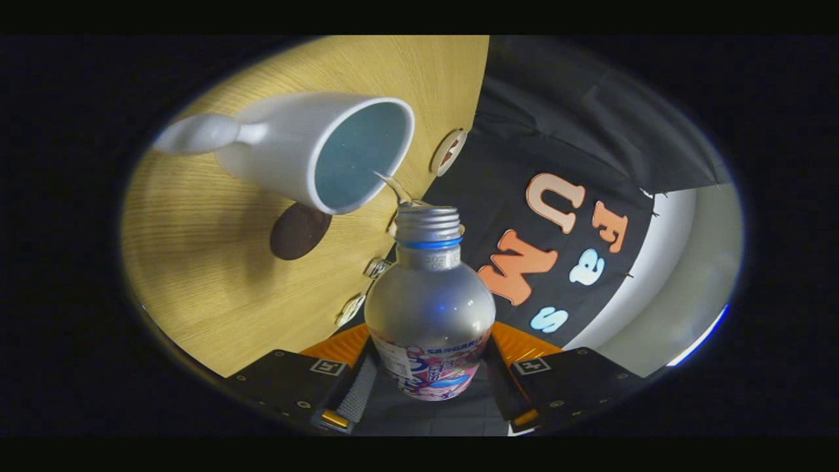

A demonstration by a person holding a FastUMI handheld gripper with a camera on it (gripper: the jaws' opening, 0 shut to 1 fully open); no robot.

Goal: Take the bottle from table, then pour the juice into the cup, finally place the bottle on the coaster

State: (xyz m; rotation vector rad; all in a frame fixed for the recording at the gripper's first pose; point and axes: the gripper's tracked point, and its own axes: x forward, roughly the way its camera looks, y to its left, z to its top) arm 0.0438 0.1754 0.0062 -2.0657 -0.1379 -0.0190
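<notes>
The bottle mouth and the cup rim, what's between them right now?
In the gripper view, a thin clear stream bridges the gap from the bottle mouth into the white cup. The jaws grip the bottle's body.

One clear plastic bottle (429,308) with a threaded, uncapped neck sits clamped between the two fingers (357,393) of one gripper (429,387). There is one white cup (314,151), one dark round coaster (299,230) and one wooden table (216,295).
</notes>
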